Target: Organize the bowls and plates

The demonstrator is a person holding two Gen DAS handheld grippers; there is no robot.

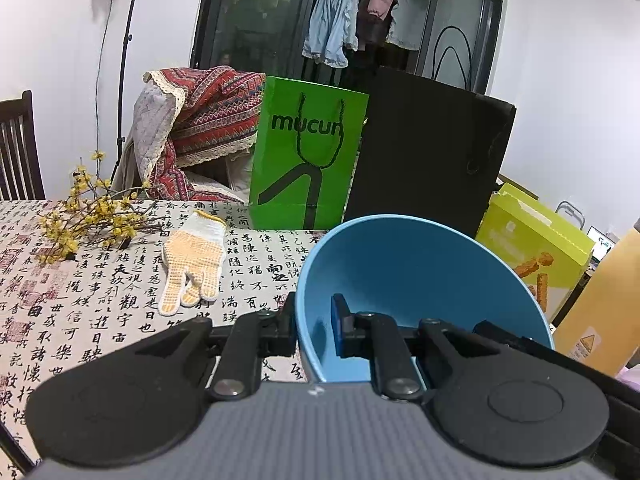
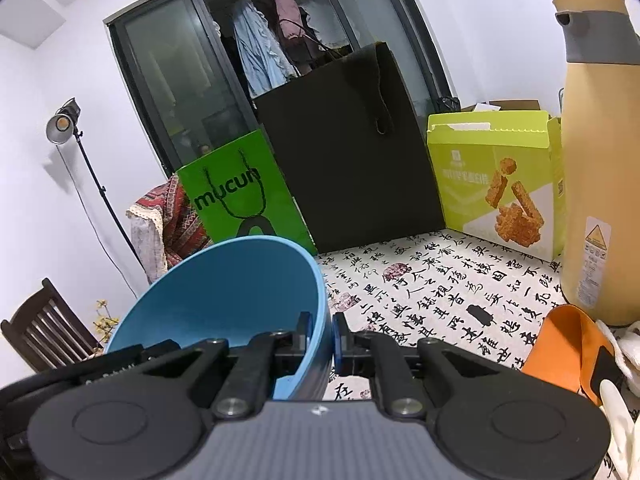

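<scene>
One blue bowl (image 1: 400, 268) is held from both sides, and its hollow faces both cameras. My left gripper (image 1: 314, 326) is shut on the bowl's left rim, with one finger outside the wall and the blue-padded finger inside. In the right wrist view the same blue bowl (image 2: 224, 288) fills the lower left. My right gripper (image 2: 322, 332) is shut on its right rim, one finger inside and the blue pad outside. The bowl's underside and whatever lies below it are hidden. No plates show.
A calligraphy-print tablecloth (image 2: 440, 292) covers the table. At the back stand a green paper bag (image 1: 308, 156), a black bag (image 1: 428, 148) and a lime snack box (image 2: 500, 184). A tan jug (image 2: 600, 152) and an orange item (image 2: 568, 344) sit right. A glove (image 1: 194, 260) and a flower branch (image 1: 88, 216) lie left.
</scene>
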